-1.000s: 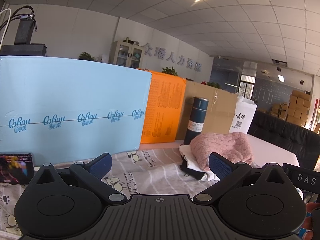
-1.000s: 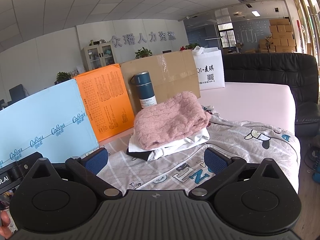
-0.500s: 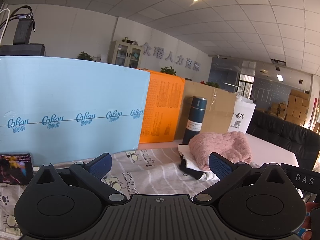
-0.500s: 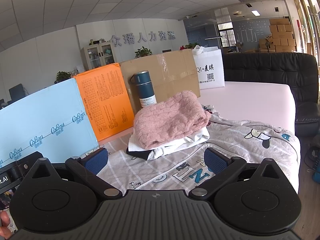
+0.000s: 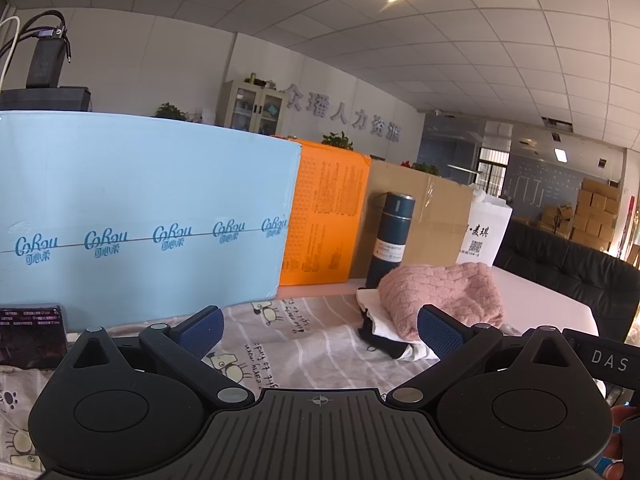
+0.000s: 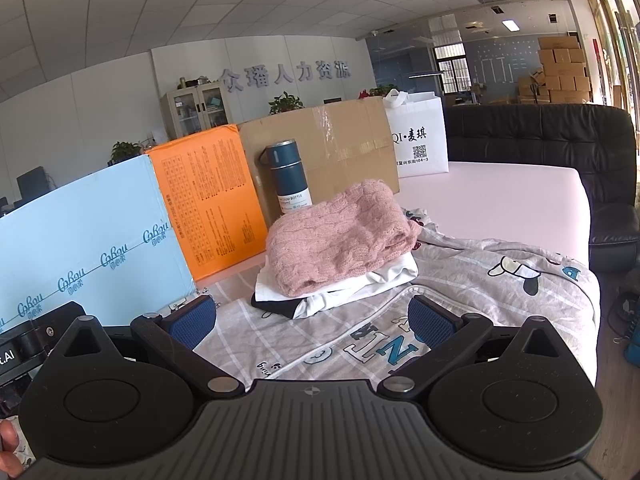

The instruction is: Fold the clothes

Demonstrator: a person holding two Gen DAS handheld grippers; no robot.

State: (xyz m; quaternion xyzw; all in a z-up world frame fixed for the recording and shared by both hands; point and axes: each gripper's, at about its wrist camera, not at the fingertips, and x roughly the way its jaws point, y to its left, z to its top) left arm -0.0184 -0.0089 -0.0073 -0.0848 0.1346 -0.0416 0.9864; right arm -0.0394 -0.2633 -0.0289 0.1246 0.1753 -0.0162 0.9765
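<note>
Both tongs were wide open and held nothing. The left tongs (image 5: 320, 326) and the right tongs (image 6: 312, 320) hung over a grey sheet (image 6: 480, 280) with cartoon dogs, spread on the surface. A pink sweater (image 6: 340, 240) lay folded on top of a white cloth (image 6: 376, 280) and a black cloth (image 6: 276, 306). A blue bottle (image 6: 290, 178) stood just behind the pile.
</note>
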